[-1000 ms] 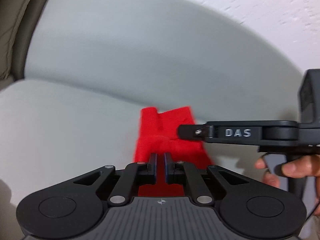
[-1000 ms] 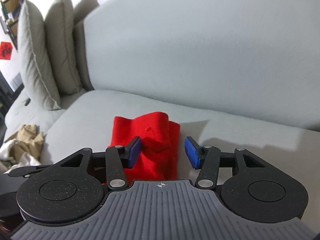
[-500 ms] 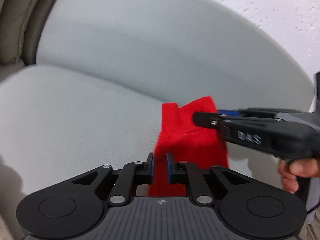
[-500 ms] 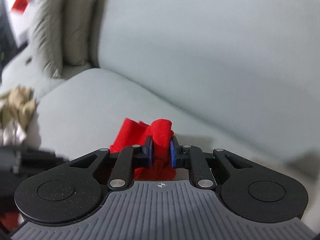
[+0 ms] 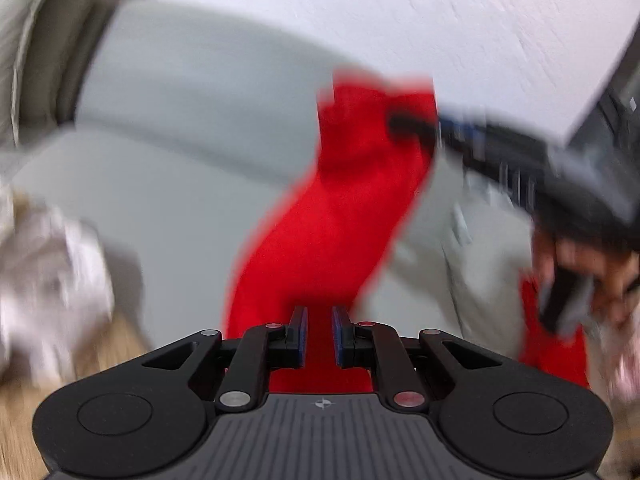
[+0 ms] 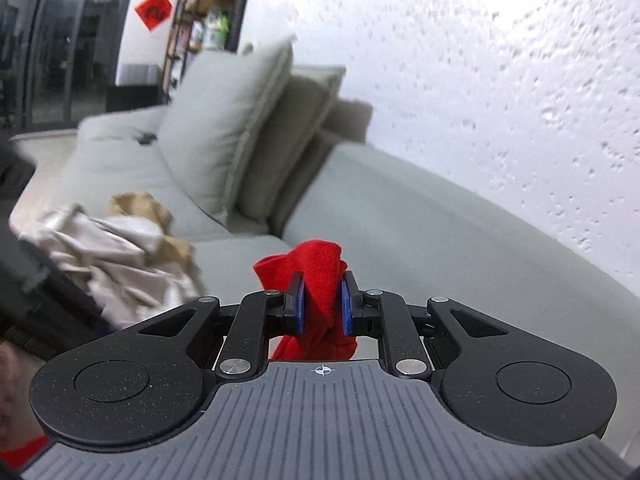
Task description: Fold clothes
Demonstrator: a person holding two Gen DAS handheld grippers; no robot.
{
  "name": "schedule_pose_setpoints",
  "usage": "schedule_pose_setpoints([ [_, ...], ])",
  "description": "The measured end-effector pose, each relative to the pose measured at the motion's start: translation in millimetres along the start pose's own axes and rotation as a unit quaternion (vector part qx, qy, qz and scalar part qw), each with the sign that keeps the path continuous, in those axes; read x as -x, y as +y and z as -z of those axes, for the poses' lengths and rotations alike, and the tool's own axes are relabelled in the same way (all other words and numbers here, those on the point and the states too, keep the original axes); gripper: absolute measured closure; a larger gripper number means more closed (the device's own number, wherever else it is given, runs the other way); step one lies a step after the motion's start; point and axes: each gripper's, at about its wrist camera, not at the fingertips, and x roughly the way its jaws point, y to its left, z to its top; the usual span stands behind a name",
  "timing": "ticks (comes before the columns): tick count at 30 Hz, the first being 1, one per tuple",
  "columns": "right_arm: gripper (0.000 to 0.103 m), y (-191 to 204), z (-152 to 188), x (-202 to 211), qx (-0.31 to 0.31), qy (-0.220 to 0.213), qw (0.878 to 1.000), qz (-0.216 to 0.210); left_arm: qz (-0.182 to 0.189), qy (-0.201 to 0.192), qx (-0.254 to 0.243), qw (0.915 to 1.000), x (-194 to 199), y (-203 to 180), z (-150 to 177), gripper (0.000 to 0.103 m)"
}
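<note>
My black grippers with blue pads (image 6: pixel 299 307) hold a plain red garment (image 5: pixel 336 216) over the pale grey sofa (image 6: pixel 420 216), beside beige and tan clothes (image 6: pixel 120 244).

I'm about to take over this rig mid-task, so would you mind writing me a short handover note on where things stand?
Left gripper: shut on one end of the red garment.
Right gripper: its jaws have just been closing and now pinch the other, bunched end.
Garment: stretched between both grippers above the grey sofa.
Other clothes: crumpled heap on the sofa seat.
Done: garment picked up.
Left: lay it flat, fold it, then the heap.
</note>
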Motion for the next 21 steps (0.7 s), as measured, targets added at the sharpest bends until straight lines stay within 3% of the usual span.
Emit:
schedule_pose_setpoints([
  [2, 0.085, 9, 1, 23, -0.010, -0.011, 1.000, -0.008, -0.002, 0.042, 0.001, 0.9991, -17, -5, 23, 0.092],
  [4, 0.085, 22, 9, 50, -0.023, -0.018, 0.999, -0.021, -0.045, 0.074, 0.041, 0.9954, -50, 9, 44, 0.095],
  [5, 0.085, 27, 14, 62, -0.029, -0.017, 0.999, -0.027, -0.059, 0.081, 0.066, 0.9928, -56, 16, 50, 0.103],
  [6, 0.085, 32, 20, 75, -0.036, -0.017, 0.999, -0.034, -0.059, 0.080, 0.085, 0.9914, -55, 19, 51, 0.102],
  [11, 0.081, 57, 56, 128, -0.055, 0.010, 0.995, -0.088, -0.057, 0.074, 0.113, 0.9892, -12, 14, 47, 0.080],
  [13, 0.073, 74, 74, 139, -0.041, 0.044, 0.991, -0.123, -0.068, 0.081, 0.114, 0.9878, 4, 13, 52, 0.079],
  [14, 0.067, 84, 84, 146, -0.028, 0.073, 0.987, -0.140, -0.076, 0.088, 0.116, 0.9865, 10, 13, 58, 0.079],
  [16, 0.065, 104, 99, 160, 0.005, 0.144, 0.976, -0.164, -0.088, 0.099, 0.119, 0.9840, 25, 10, 71, 0.078],
  [18, 0.063, 104, 101, 181, -0.001, 0.157, 0.976, -0.149, -0.089, 0.100, 0.116, 0.9841, 39, 4, 91, 0.075],
  [20, 0.049, 97, 97, 199, -0.023, 0.161, 0.980, -0.118, -0.081, 0.092, 0.121, 0.9850, 41, 1, 98, 0.066],
  [21, 0.048, 94, 94, 206, -0.032, 0.165, 0.980, -0.103, -0.075, 0.086, 0.119, 0.9863, 45, 0, 103, 0.065],
])
